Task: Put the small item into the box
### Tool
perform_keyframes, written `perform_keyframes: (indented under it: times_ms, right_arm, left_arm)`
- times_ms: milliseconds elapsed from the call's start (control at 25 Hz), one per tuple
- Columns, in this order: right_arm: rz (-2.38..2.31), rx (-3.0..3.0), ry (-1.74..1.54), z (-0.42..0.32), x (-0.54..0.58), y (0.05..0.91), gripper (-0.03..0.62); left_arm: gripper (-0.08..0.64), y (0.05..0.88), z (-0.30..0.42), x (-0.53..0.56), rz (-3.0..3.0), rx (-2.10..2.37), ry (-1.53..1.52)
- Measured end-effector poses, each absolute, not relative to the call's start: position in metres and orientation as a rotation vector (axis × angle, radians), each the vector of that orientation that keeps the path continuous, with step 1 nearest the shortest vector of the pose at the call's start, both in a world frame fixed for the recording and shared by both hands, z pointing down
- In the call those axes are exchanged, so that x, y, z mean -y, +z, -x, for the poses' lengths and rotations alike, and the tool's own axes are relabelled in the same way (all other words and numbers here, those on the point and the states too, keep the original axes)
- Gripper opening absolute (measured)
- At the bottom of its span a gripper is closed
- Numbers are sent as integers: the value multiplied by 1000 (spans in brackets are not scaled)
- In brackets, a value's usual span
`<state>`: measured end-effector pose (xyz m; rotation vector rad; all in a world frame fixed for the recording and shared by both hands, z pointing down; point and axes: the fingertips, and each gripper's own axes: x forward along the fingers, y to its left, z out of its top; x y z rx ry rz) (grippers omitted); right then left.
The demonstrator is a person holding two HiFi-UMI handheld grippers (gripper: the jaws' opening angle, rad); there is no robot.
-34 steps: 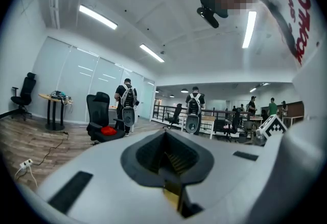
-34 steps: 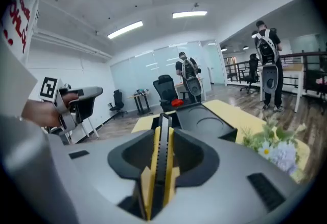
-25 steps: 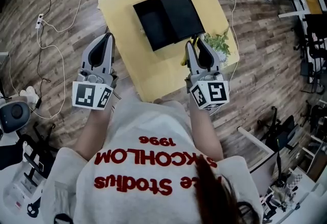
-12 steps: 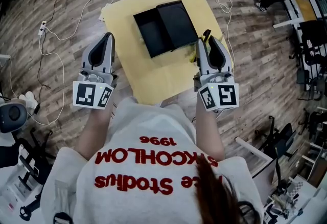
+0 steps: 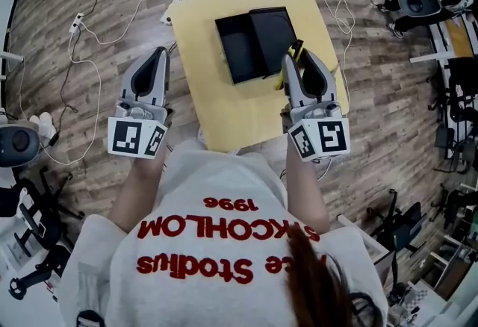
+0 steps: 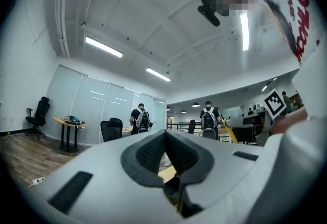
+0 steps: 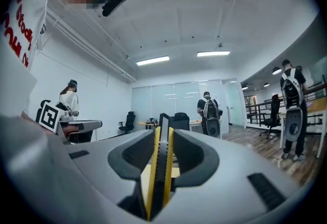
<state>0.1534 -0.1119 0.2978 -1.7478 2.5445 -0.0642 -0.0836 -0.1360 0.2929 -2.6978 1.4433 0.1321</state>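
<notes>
My right tongs (image 7: 163, 132) are pinched on the small item (image 7: 159, 177), a thin flat strip, black down the middle with yellow edges. It stands on edge between the pads and runs from the bottom of the right gripper view up past the tips. The jaws stand only as far apart as the strip is thick. I take it edge-on like this because so flat a thing gives the pads no other sure face to press on.

In the head view the strip's far end pokes out beyond the tips, right of centre in the upper half of the frame, just beside the right edge of the box (image 5: 240, 49). The box lies open on the yellow table (image 5: 224, 113), with its lid (image 5: 273, 33) flat on the side nearer the strip and the hollow half further left. So the item is not in the box yet. I judge it must cross over the lid before I let go.

My left tongs (image 5: 158, 54) hold nothing. In the left gripper view the pads meet at the tips, with only a sliver of table showing through the gap lower down. I keep them at the left of the frame, off the table's edge and above the wooden floor, so they leave the way to the box free.
</notes>
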Motion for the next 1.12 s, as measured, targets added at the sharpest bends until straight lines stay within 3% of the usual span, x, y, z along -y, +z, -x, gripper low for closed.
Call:
perform_keyframes:
  times_ms: [640, 1120]
  right_arm:
    - [1681, -2704, -243, -116, 164, 361, 118]
    - [1691, -2866, -496, -96, 207, 470, 120]
  left_arm:
    - [6, 323, 123, 141, 2665, -1631, 79]
    - [6, 370, 126, 156, 2741, -1686, -23]
